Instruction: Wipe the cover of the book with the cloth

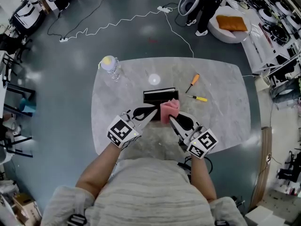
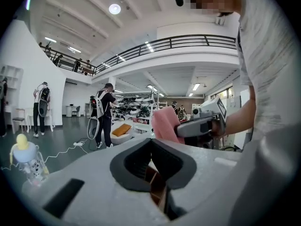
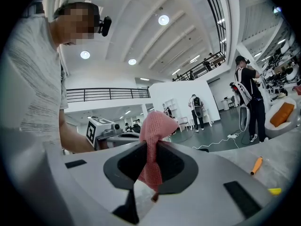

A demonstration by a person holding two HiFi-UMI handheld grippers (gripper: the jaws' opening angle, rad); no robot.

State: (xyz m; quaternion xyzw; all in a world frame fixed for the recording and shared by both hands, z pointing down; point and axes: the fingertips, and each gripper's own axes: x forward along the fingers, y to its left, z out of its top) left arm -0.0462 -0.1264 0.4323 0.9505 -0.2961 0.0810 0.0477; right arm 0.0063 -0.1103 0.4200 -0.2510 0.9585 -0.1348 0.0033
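Head view: the book lies flat on the tabletop, with the cloth held up just beside it.
Left gripper view: the left tongs are closed, seemingly on nothing (perhaps spare for steadying).
Right gripper view: the right tongs pinch the cloth, bunched ready for wiping.

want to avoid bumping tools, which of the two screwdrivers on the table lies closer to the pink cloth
The yellow-handled screwdriver: it lies just right of the pink cloth, while the orange-handled screwdriver sits farther back, beyond it.
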